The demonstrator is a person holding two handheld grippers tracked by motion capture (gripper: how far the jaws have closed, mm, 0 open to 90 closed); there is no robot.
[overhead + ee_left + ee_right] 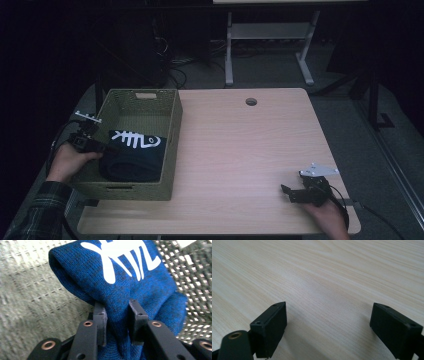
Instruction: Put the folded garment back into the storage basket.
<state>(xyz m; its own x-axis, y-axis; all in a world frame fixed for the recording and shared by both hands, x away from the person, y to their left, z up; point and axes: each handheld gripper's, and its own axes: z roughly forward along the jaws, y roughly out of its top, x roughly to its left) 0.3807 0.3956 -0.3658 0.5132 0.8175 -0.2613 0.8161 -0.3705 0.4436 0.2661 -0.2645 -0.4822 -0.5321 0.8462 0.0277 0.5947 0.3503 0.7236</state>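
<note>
Inside basket [172, 145]: woven, boxy; soft blue knit cloth [132, 156], white fishbone print.
Left gripper [117, 315]: jaws pinching cloth.
Right gripper [328, 322]: wide apart, empty, over smooth wooden table [240, 145].

High view: fixed overhead cam, faces fwd/down on whole counter [240, 140]. Left gripper view: close-up inside basket [30, 290], shared w/ high view. Right gripper view: close-up, bare counter.
</note>
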